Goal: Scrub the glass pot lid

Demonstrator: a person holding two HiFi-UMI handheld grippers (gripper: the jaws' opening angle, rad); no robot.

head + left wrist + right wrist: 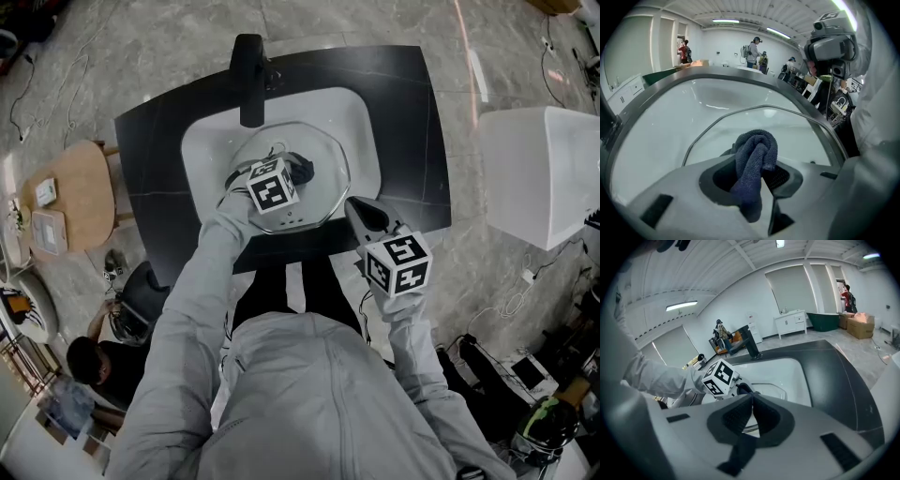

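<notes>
Glass pot lid (321, 148), one; cloth (754, 161), one

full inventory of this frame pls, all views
lid: 1, clear glass, lying in the sink
cloth: 1, dark blue, bunched, over the lid
sink: 1, white, set in the counter
counter: 1, black, around the sink
faucet: 1, black, at the sink's far edge
bin: 1, white, on the floor to the right of the counter
table: 1, wood, round, left of the counter
bystander: 1, dark top, on the floor at lower left
left gripper: 1, white, shut on the cloth, over the lid
right gripper: 1, white, shut and empty, over the counter's near edge
sleeves: 2, grey
</notes>
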